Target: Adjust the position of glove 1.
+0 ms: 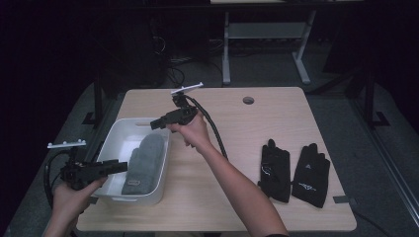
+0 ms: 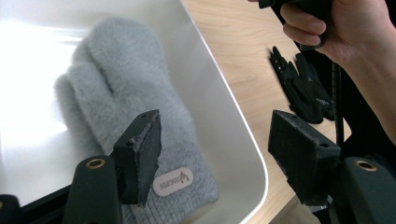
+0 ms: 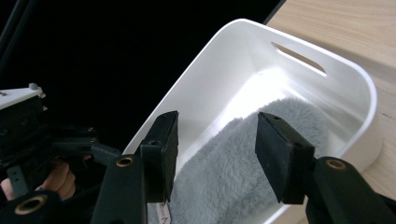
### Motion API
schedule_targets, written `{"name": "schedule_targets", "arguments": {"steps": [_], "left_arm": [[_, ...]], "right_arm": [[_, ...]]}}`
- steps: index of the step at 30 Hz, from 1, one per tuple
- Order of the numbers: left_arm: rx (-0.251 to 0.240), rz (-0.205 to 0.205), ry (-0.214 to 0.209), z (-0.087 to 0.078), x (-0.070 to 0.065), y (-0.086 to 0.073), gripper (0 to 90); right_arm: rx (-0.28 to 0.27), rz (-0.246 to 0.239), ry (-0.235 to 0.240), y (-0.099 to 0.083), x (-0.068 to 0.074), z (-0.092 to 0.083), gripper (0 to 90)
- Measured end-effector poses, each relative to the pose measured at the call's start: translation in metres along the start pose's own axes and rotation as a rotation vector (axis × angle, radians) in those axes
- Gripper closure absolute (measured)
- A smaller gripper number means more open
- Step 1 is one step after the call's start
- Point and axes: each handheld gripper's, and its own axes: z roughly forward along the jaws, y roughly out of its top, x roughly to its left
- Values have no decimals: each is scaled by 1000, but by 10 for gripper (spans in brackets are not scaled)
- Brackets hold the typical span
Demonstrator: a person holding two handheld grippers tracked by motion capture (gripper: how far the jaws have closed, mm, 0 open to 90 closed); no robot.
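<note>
in the white bin (image 1: 114, 129), grey mitten (image 1: 144, 163) below both grippers' parted fingers (image 3: 161, 149)

Left hand-held gripper (image 1: 121, 166) and right hand-held gripper (image 1: 152, 124), jaws apart.

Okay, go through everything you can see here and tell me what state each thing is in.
Grey mitten: lying flat in the bin, not gripped.
White bin: upright on the table's left edge.
Black gloves: flat on the table, side by side.
Left gripper: open, empty.
Right gripper: open, empty, above the bin.
</note>
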Motion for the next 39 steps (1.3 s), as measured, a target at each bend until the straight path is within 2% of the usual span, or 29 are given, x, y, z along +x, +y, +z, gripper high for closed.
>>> {"name": "schedule_targets", "arguments": {"steps": [10,24,39], "left_arm": [[6,25,-20,12,-13,7,310],[18,41,-46,26,-29,12,298],[53,91,-74,46,-50,18,295]], "right_arm": [[-29,-5,19,-6,-3,-24,478],[-56,-12,13,-16,-8,-52,476],[-79,-9,6,-28,-11,-79,469]]}}
